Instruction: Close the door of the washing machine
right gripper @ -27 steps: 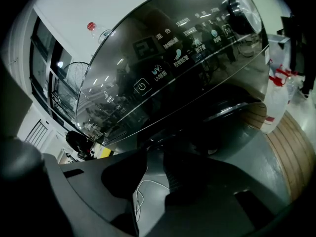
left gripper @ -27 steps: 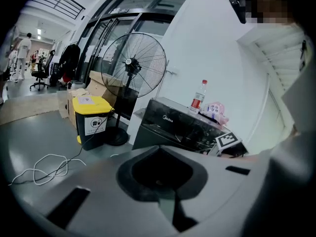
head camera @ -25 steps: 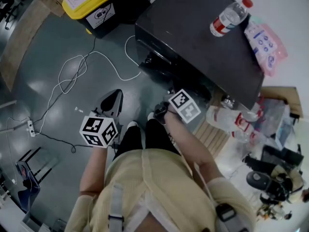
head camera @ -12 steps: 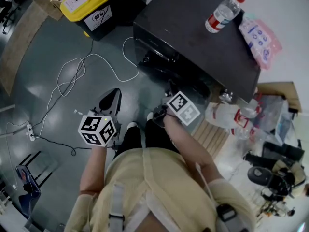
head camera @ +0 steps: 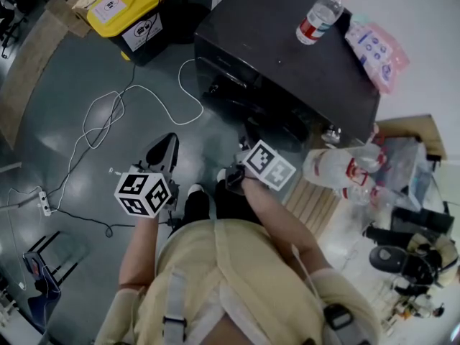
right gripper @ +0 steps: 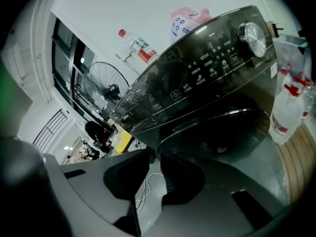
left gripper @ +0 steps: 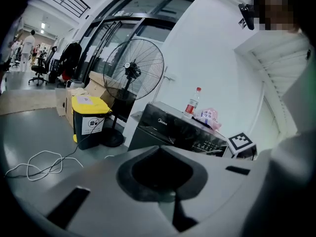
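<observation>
Head view, washing machine front foreshortened, dark

You are wearing a pale yellow short-sleeved top, loose and creased, with a grey webbing strap running down its front, dark trousers and white-toed shoes

We locate the washing machine at the far right of the floor, with a bottle standing on its top and a packet just right of the bottle. A bin stands left of the machine, a fan behind it and a cable on the floor nearer us. Plastic jugs lie on a slatted board right of the machine.
</observation>
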`<state>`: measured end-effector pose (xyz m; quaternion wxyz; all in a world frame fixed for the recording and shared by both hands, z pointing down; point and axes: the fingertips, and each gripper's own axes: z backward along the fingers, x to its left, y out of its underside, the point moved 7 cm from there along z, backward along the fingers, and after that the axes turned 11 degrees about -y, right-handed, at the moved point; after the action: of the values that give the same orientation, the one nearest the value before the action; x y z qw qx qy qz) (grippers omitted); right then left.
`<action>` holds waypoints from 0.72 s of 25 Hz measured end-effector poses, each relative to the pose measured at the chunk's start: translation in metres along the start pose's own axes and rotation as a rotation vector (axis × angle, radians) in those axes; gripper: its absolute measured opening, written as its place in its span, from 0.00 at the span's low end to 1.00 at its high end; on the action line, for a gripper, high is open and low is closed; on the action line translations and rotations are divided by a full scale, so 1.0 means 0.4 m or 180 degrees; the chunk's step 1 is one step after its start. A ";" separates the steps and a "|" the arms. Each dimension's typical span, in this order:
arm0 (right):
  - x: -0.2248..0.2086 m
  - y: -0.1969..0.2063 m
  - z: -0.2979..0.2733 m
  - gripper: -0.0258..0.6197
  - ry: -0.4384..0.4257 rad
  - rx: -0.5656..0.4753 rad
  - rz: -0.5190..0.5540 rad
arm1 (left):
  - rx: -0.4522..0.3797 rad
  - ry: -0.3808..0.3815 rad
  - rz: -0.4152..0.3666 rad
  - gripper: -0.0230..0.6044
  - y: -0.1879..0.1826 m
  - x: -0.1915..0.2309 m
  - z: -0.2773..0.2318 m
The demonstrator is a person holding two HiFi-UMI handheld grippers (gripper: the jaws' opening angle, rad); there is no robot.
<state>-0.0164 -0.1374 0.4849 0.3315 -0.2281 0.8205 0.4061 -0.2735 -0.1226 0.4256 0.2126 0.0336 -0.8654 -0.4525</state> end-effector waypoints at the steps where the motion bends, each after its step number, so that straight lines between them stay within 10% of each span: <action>1: -0.001 0.005 0.003 0.14 -0.0022 0.0006 0.0000 | -0.0002 0.0003 0.0012 0.04 0.002 -0.001 0.003; 18: 0.061 0.031 0.032 0.04 -0.0365 0.0264 0.0746 | 0.0002 0.0022 0.0153 0.04 0.027 -0.016 0.030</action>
<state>-0.0364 -0.1225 0.4677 0.3373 -0.0933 0.8372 0.4202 -0.2709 -0.1054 0.4261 0.2263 0.0145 -0.8654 -0.4469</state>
